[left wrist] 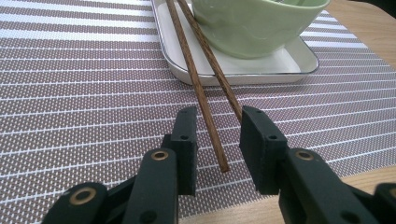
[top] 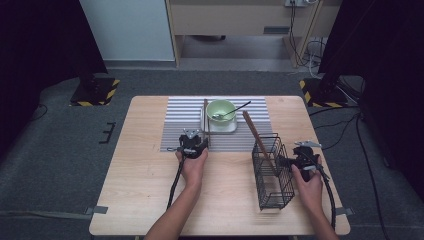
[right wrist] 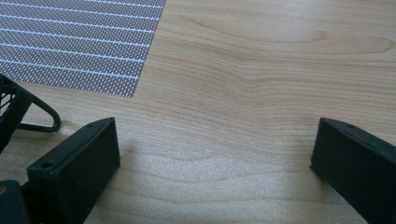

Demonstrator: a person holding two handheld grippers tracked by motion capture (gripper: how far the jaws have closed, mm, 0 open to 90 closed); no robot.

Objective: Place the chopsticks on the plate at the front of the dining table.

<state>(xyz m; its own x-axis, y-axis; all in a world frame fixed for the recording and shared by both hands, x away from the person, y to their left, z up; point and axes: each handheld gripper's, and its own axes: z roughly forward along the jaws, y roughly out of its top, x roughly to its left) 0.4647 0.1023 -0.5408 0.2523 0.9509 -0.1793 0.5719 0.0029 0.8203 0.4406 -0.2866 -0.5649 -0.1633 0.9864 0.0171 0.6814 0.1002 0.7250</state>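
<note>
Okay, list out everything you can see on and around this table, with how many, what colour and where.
Table: one, light wood, centre of the high view.
Placemat: one, grey with white stripes, far middle of the table.
Tray: one, white, on the placemat.
Bowl: one, pale green, on the tray.
Spoon: one, dark metal, resting in the bowl, handle pointing right.
Chopsticks: two, brown wood, leaning on the tray's left edge, ends on the placemat.
Wire basket: one, black, right side of the table.
Wooden stick: one, brown, leaning out of the basket.
Left gripper: one, black, jaws apart around the chopstick ends.
Right gripper: one, black, jaws wide over bare wood beside the basket.
</note>
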